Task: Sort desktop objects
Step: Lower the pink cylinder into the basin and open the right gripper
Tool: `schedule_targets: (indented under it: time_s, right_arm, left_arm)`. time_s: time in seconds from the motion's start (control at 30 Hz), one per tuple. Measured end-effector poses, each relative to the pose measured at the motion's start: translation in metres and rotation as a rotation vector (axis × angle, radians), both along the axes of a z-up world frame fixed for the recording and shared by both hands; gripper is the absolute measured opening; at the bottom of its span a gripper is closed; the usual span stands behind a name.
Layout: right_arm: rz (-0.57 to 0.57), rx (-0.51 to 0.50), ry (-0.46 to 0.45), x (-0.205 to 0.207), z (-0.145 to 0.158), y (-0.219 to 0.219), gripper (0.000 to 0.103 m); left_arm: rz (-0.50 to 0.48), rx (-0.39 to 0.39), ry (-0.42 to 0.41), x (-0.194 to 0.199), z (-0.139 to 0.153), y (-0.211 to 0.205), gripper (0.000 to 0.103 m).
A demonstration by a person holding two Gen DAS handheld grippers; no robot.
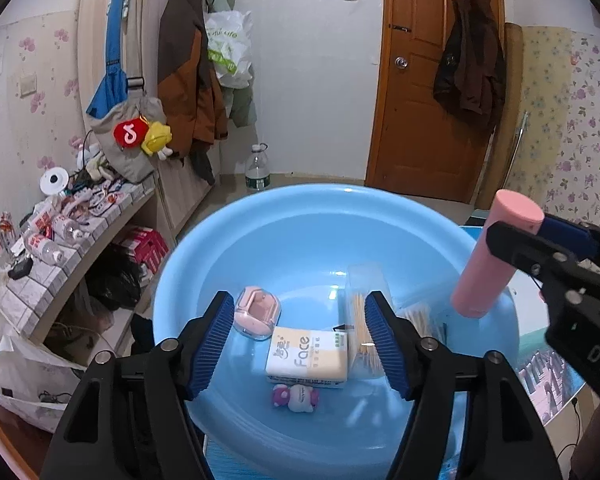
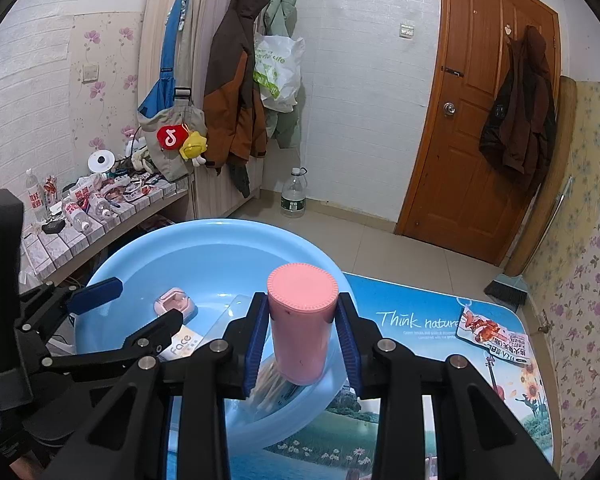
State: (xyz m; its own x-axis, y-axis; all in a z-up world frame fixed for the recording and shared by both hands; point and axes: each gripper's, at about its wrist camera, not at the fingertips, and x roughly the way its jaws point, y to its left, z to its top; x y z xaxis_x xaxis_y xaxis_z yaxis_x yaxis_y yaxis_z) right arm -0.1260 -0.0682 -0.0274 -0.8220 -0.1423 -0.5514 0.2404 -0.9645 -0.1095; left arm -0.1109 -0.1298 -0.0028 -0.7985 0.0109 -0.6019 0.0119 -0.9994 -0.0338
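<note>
Right gripper (image 2: 302, 350) clamped on pink bottle (image 2: 300, 324) over blue basin (image 2: 140, 248) rim, left gripper (image 1: 300, 344) open, empty: risks tipping onto toothpick box (image 1: 366, 320) or rolling off bench (image 2: 420, 420) edge

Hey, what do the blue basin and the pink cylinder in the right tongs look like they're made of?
Blue basin: likely plastic, smooth and glossy, with bright light glints on its floor. Pink cylinder, held in the right tongs: matte finish, no glare, with a fine ridged edge around its top; probably plastic or silicone-coated, hard to tell.
</note>
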Motion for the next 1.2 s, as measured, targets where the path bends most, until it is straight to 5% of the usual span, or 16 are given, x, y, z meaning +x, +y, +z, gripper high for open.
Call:
schedule_targets:
  time_s: [0.47, 1.2]
  right_arm:
    - [-0.002, -0.008, -0.012, 0.010, -0.004, 0.003, 0.035]
    - [-0.001, -0.021, -0.069, -0.001, -0.016, 0.002, 0.035]
  left_arm:
    - [0.033, -0.004, 0.035, 0.017, 0.012, -0.011, 0.103]
    - [0.036, -0.005, 0.041, 0.027, 0.013, -0.022, 0.103]
